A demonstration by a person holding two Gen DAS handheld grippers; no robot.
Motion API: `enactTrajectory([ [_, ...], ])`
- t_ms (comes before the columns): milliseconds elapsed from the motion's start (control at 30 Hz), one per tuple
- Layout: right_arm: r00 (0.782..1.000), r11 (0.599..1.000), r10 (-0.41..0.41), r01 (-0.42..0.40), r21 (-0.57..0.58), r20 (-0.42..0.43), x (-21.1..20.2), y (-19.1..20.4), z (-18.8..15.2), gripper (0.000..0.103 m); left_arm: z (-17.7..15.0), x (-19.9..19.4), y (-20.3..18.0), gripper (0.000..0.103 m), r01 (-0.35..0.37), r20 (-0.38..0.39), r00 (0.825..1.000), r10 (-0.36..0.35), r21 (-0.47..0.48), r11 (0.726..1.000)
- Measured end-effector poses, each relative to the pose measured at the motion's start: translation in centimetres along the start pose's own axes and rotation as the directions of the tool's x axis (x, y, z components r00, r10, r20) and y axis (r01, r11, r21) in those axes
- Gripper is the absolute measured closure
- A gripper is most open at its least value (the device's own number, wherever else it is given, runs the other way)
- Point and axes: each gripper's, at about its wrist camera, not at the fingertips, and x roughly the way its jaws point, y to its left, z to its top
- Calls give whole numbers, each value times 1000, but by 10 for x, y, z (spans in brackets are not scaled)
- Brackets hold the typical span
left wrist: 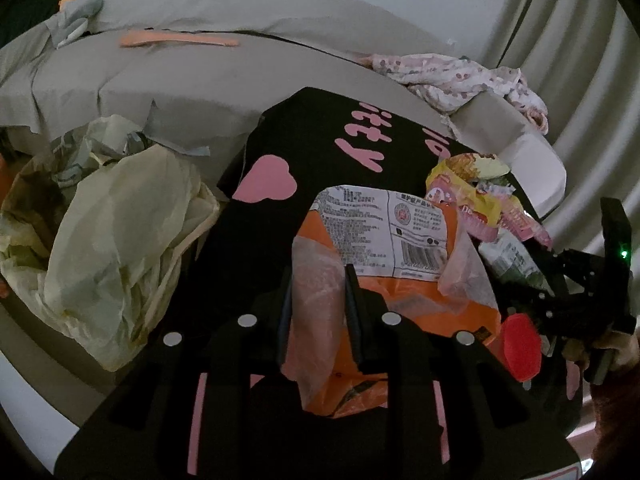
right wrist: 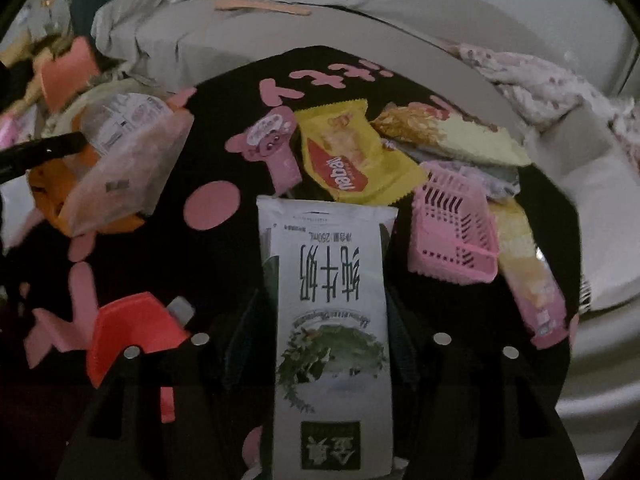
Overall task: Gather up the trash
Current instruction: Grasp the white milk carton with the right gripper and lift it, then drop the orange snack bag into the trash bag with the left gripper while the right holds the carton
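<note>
In the left wrist view, a crumpled pale bag (left wrist: 116, 240) fills the left of the frame, lying against the grey bed (left wrist: 240, 80). At the lower middle, the left gripper (left wrist: 318, 280) has its fingers (left wrist: 354, 296) clenched on a thin translucent flap of the orange wrapper (left wrist: 400, 248), which shows a white label with a barcode. The wrapper lies on a black cloth (left wrist: 320, 140) with pink letters and a pink heart. At the right edge of this view the right gripper (left wrist: 580, 292) comes in; its fingers cannot be judged from here. Above it sits a heap of small wrappers (left wrist: 472, 188), and at the upper right a flowered cloth (left wrist: 460, 76) lies on the bed.

The right wrist view shows what the other does not. At the left of the frame the orange wrapper (right wrist: 120, 176) hangs lifted. At the lower left is a red plastic piece (right wrist: 132, 328). In the middle, the right gripper (right wrist: 332, 320) has a white milk carton (right wrist: 328, 320) between its fingers (right wrist: 400, 328); whether the pads press on it I cannot tell. Above the carton lies a yellow wrapper (right wrist: 352, 160), with a pink bear-shaped packet (right wrist: 272, 148) to its left. To the right is a pink basket (right wrist: 452, 232).

The room is dim. A pale curtain (left wrist: 560, 60) hangs at the upper right of the left wrist view.
</note>
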Motion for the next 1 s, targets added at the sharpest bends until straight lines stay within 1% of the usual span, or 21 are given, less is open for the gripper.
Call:
enactTrajectory([
  [33, 1000, 1000, 4, -4, 7, 12, -3, -1, 0, 52, -1, 0, 0, 81, -2, -1, 1000, 2, 3, 1000],
  [67, 1000, 1000, 22, -22, 17, 23, -6, -3, 2, 53, -1, -1, -1, 81, -6, 0, 1000, 6, 8, 1000],
  [133, 996, 997, 60, -63, 44, 65, -19, -7, 3, 54, -2, -4, -2, 81, -12, 7, 1000, 12, 12, 1000],
  [267, 984, 990, 81, -98, 100, 160, -48, -15, 6, 54, 1, -13, -5, 81, -13, 38, 999, 12, 23, 1000],
  [367, 963, 985, 83, -119, 128, 256, -74, -19, 11, 55, 3, -24, -6, 81, -37, 76, 997, 33, 43, 998],
  [400, 952, 984, 74, -117, 132, 297, -85, -18, 15, 55, 5, -30, -7, 81, -46, 92, 995, 42, 48, 998],
  [467, 936, 983, 69, -122, 135, 345, -97, -16, 19, 55, 8, -41, -5, 81, -56, 121, 991, 50, 47, 997],
  [567, 903, 980, 74, -144, 134, 422, -117, -11, 27, 55, 12, -58, -2, 81, -72, 160, 985, 64, 48, 996],
  [600, 889, 980, 78, -152, 131, 451, -124, -8, 30, 55, 13, -62, -1, 81, -77, 171, 983, 67, 48, 996],
  [700, 862, 977, 87, -171, 126, 499, -136, -1, 38, 55, 14, -76, 6, 81, -89, 202, 976, 80, 37, 995],
  [733, 857, 976, 93, -179, 123, 506, -139, 1, 41, 55, 15, -80, 9, 81, -93, 211, 974, 85, 29, 995],
  [800, 847, 974, 104, -193, 119, 522, -143, 6, 45, 55, 16, -89, 19, 81, -107, 230, 968, 102, 9, 994],
  [867, 841, 973, 114, -201, 110, 528, -144, 13, 48, 55, 16, -98, 31, 81, -126, 250, 960, 127, -18, 992],
  [967, 836, 972, 137, -218, 92, 531, -143, 23, 52, 55, 19, -116, 57, 81, -179, 289, 938, 193, -75, 981],
  [1000, 835, 971, 144, -222, 87, 531, -142, 27, 53, 55, 21, -122, 69, 81, -211, 304, 924, 232, -99, 972],
])
